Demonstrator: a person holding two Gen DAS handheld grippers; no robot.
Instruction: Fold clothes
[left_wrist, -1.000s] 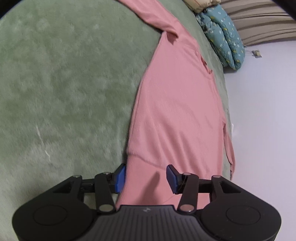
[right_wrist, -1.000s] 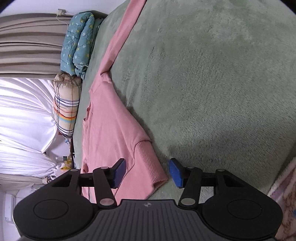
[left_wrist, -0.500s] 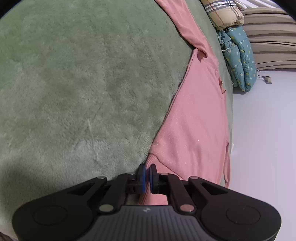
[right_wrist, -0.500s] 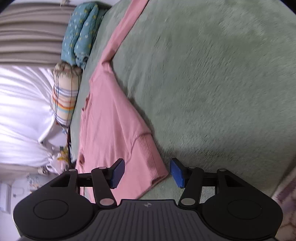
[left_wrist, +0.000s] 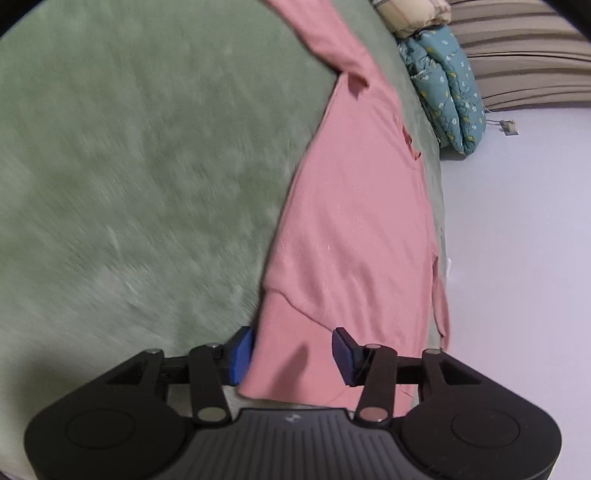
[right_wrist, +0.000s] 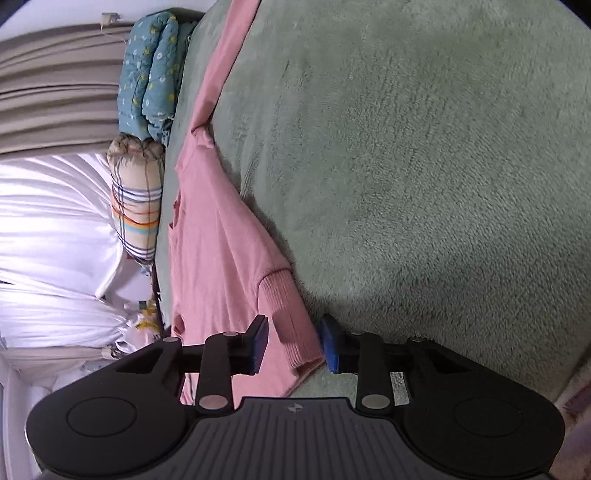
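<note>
A pink long-sleeved sweater (left_wrist: 354, 229) lies flat along the edge of a bed covered by a green fleece blanket (left_wrist: 140, 177). My left gripper (left_wrist: 291, 354) sits low over the sweater's near corner; its jaws are opening, with pink cloth lying loose between the blue pads (left_wrist: 240, 354). In the right wrist view, the sweater (right_wrist: 218, 251) ends in a ribbed hem (right_wrist: 288, 317). My right gripper (right_wrist: 293, 343) straddles that hem corner; its jaws are closing, and the pads (right_wrist: 328, 343) stand close beside the fabric without squeezing it.
A rolled teal floral quilt (left_wrist: 447, 96) and a plaid pillow (right_wrist: 136, 206) lie at the head of the bed. Beige striped curtains (right_wrist: 55, 85) and a white sheer curtain (right_wrist: 48, 236) hang behind. The green blanket (right_wrist: 424, 166) stretches wide beside the sweater.
The left jaws shut on the sweater's edge half a second ago and now stand apart again. The right jaws have narrowed around the ribbed hem as that gripper sank slightly.
</note>
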